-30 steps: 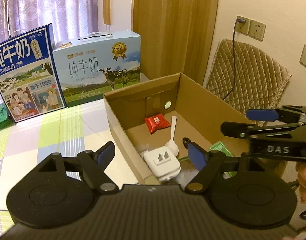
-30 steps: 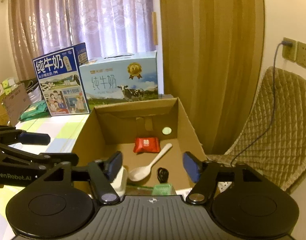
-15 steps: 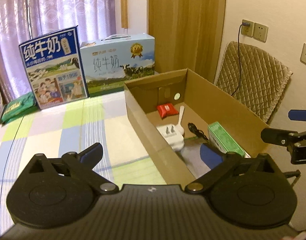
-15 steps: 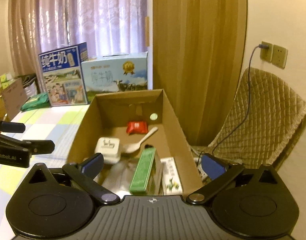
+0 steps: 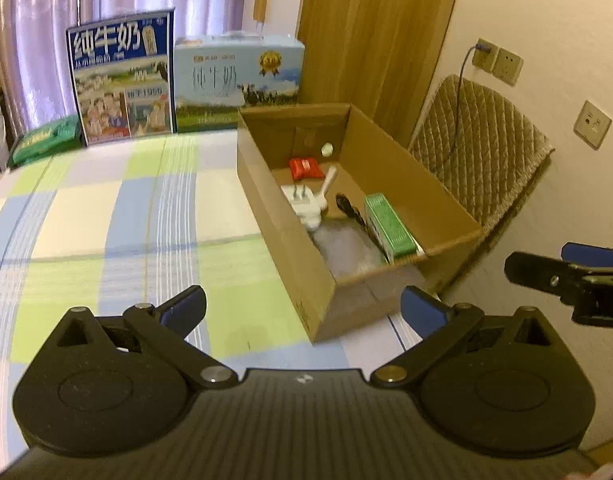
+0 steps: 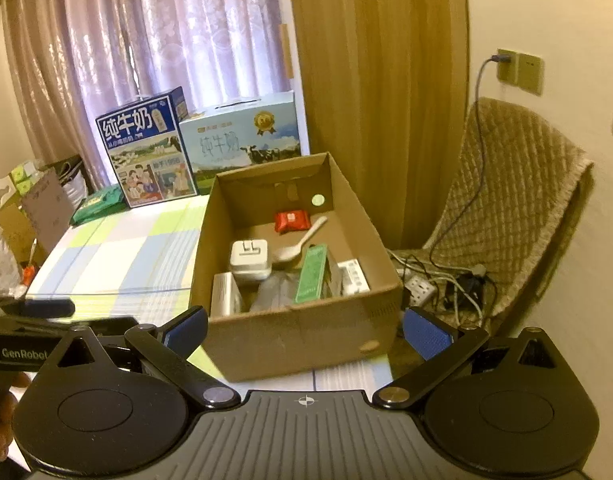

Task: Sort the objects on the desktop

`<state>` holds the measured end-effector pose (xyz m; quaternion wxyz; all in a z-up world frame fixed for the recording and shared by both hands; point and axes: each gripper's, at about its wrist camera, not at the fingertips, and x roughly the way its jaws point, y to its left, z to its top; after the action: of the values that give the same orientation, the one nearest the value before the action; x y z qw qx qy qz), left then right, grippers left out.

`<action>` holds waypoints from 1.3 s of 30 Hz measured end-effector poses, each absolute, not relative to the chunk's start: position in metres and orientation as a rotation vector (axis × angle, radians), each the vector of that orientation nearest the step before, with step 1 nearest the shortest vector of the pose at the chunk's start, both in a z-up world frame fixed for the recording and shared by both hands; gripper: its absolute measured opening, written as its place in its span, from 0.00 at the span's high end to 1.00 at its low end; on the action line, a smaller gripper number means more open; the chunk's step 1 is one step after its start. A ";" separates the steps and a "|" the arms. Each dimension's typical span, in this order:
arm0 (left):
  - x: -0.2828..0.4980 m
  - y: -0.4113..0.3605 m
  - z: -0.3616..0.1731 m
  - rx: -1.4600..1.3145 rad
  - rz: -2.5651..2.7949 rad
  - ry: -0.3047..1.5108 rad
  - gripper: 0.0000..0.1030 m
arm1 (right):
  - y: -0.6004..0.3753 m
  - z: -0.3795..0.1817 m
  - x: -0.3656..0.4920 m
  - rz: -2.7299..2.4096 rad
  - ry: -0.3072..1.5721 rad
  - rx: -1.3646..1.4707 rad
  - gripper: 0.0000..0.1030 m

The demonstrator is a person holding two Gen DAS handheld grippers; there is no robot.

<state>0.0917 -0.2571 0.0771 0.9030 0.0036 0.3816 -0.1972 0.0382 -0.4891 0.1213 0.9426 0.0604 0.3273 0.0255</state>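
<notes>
While both grippers hang above the checked tablecloth (image 5: 106,216), each stands spread wide and empty — the left gripper (image 5: 302,308) short of the cardboard box (image 6: 290,336), the right gripper (image 6: 304,326) facing its near wall. Inside the box lie a white charger (image 6: 250,260), a pale spoon (image 6: 300,242), a red packet (image 6: 292,222) and a green box (image 6: 312,274) — all close together.

Both claws (image 5: 302,310) (image 6: 304,330) farther from box (image 6: 298,332), wider.
</notes>
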 end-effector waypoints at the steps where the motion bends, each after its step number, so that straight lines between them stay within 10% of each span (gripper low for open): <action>1: 0.087 -0.255 0.078 0.000 -0.407 0.794 0.01 | -0.489 0.122 0.033 0.046 0.671 0.134 0.02; 39: 0.031 -0.251 0.072 -0.020 -0.384 0.839 0.01 | -0.475 0.116 -0.029 0.018 0.725 0.133 0.02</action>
<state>0.0308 -0.2512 0.0715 0.8954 -0.0094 0.4046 -0.1855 -0.0286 -0.4751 0.1156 0.9329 0.0650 0.3541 0.0089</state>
